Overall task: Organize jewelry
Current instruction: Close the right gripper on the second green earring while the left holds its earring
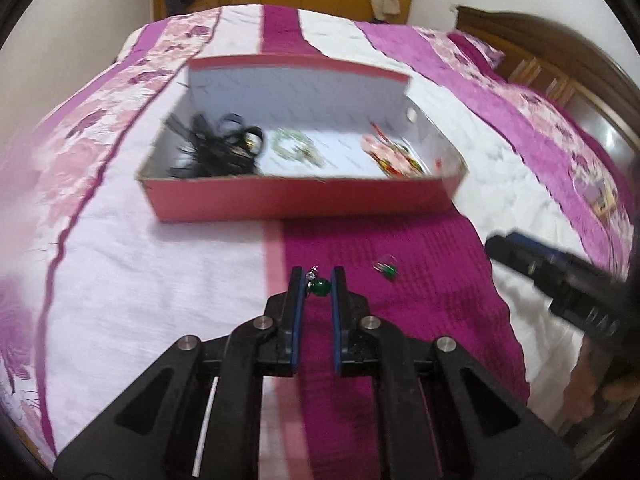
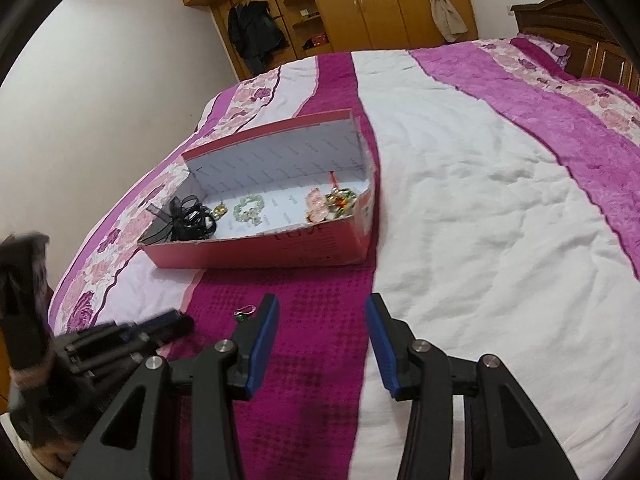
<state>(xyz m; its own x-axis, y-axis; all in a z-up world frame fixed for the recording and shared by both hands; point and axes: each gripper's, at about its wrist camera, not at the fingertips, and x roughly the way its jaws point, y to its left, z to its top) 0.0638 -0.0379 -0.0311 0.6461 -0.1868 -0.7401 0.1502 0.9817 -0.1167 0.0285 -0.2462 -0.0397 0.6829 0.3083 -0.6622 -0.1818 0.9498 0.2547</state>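
Note:
My left gripper (image 1: 317, 280) is shut on a green bead earring (image 1: 320, 287), held above the magenta bedspread in front of a red cardboard box (image 1: 296, 200). A second green earring (image 1: 385, 269) lies on the bedspread to its right; it also shows in the right wrist view (image 2: 245, 313). The box (image 2: 280, 248) holds black hair ties (image 1: 218, 148), a pale green bracelet (image 1: 294, 146) and pink and coloured bangles (image 1: 394, 156). My right gripper (image 2: 322, 334) is open and empty over the bedspread, right of the loose earring.
The bed (image 2: 480, 220) has a white, pink and magenta quilt. A wooden headboard (image 1: 568, 80) stands at the right, a wooden wardrobe (image 2: 380, 4) at the back. My right gripper's body (image 1: 560, 280) shows at the right edge of the left wrist view.

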